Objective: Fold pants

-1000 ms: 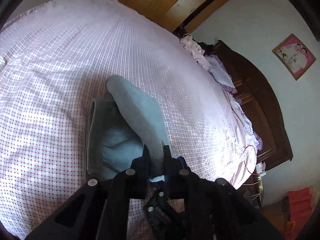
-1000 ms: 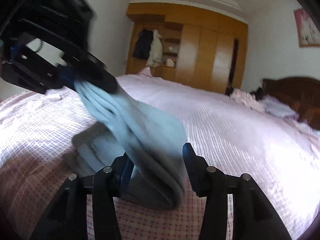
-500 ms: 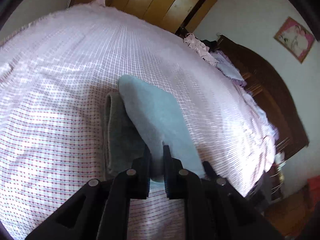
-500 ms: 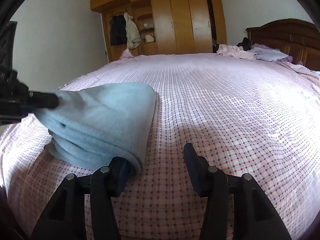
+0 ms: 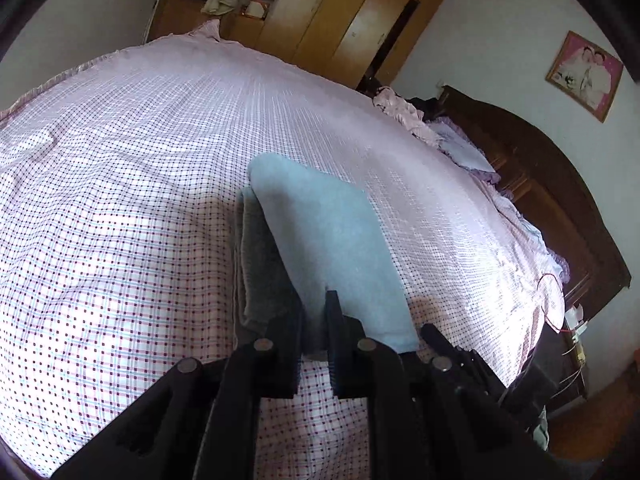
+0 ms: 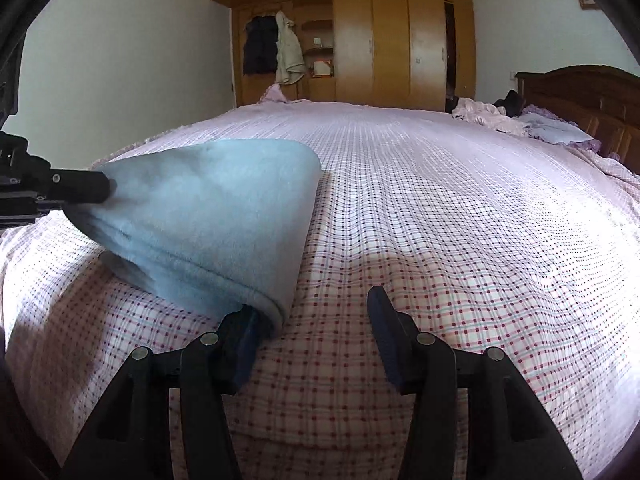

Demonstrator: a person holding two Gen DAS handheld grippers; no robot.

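Light blue fleece pants, folded into a thick oblong bundle, at centre frame of the left wrist view, on the pink-checked bedspread. Long axis from upper left to lower right of that frame, far rounded end up near the middle, near end down at the claw. Left gripper at lower centre, jaws almost fully closed, pinching the near edge of the top layer; grey shaded layers of the bundle just left of the pinched flap, lying on the bed.

In the right wrist view, same pants at left of centre, draped from the left gripper at the left edge down to the bedspread. Top layer held slightly lifted at the pinched corner, lower folds resting on the bed. Right gripper at lower centre, jaws about half apart, gripping nothing: left finger touching or just beside the near lower corner of the bundle, right finger clear over bare bedspread. Bundle therefore to the upper left of the right claw, not between its fingers.

Judged from this: last fold nearly laid. Left hand already on the cloth, so nearer for lowering and letting go. Right claw needing a small shift left for any tidying of that corner.
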